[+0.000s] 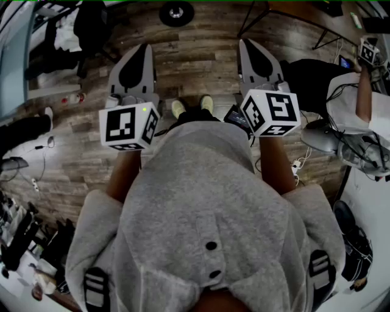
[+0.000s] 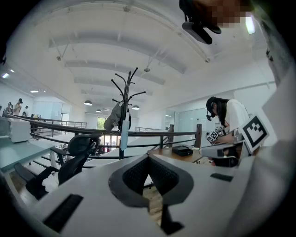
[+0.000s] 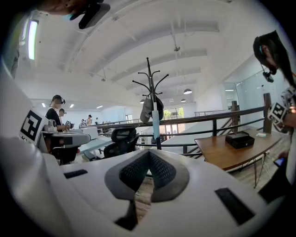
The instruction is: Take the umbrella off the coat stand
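A black coat stand (image 2: pixel 125 90) rises some way ahead, in front of a railing. A folded light-blue umbrella (image 2: pixel 124 134) hangs down along its pole beside a grey garment (image 2: pixel 113 119). The right gripper view shows the same stand (image 3: pixel 149 83), umbrella (image 3: pixel 156 124) and garment (image 3: pixel 147 110). Both grippers point forward over the wooden floor, far short of the stand. My left gripper (image 1: pixel 135 58) (image 2: pixel 148 157) is shut with nothing in it. My right gripper (image 1: pixel 256 52) (image 3: pixel 149 152) is also shut and empty.
A black office chair (image 2: pixel 81 147) (image 3: pixel 121 138) stands left of the stand. A wooden desk (image 3: pixel 236 152) with a black box (image 3: pixel 239 139) is to the right. A person (image 1: pixel 359 103) works at the right. A round black base (image 1: pixel 177 12) lies ahead on the floor.
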`<act>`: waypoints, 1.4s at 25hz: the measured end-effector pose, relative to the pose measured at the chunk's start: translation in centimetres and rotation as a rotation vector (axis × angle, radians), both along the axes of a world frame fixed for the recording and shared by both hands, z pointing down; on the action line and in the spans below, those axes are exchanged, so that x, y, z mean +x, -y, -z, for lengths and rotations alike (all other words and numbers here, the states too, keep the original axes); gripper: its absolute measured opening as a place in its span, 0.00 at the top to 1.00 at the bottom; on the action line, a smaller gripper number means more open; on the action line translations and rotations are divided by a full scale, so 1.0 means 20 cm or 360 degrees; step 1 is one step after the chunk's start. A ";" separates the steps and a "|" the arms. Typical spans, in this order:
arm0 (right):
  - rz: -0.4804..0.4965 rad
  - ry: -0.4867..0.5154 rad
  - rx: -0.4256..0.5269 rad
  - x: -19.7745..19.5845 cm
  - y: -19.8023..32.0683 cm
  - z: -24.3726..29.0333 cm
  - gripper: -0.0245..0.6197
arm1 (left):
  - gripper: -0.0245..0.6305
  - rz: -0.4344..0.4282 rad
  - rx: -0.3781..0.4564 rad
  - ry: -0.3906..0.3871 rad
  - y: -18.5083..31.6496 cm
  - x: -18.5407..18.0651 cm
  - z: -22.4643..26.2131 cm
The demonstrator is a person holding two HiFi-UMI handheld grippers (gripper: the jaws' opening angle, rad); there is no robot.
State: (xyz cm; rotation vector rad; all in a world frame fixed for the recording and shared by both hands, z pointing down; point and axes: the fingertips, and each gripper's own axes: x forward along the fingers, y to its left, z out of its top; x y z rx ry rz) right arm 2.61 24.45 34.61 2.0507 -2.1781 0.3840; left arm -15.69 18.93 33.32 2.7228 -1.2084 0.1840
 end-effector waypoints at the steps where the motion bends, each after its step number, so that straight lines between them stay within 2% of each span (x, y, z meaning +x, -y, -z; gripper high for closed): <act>1: 0.0001 -0.0005 0.0002 -0.02 0.00 0.00 0.94 | 0.94 -0.0013 0.0000 -0.0006 0.00 0.00 0.00; 9: 0.0061 -0.0022 0.0061 -0.20 -0.02 0.03 0.94 | 0.94 -0.0065 -0.0013 -0.0022 -0.03 -0.11 -0.01; 17: 0.0003 -0.0035 0.0047 -0.33 -0.03 0.03 0.94 | 0.94 -0.0073 0.0003 -0.0025 -0.03 -0.29 -0.01; 24: 0.0021 -0.0051 0.0081 -0.46 -0.01 0.10 0.94 | 0.94 -0.0067 -0.0005 -0.0039 -0.02 -0.40 0.01; 35: 0.0028 -0.0079 0.0144 -0.46 0.03 0.10 0.94 | 0.94 -0.0107 0.0045 -0.0047 0.01 -0.36 0.01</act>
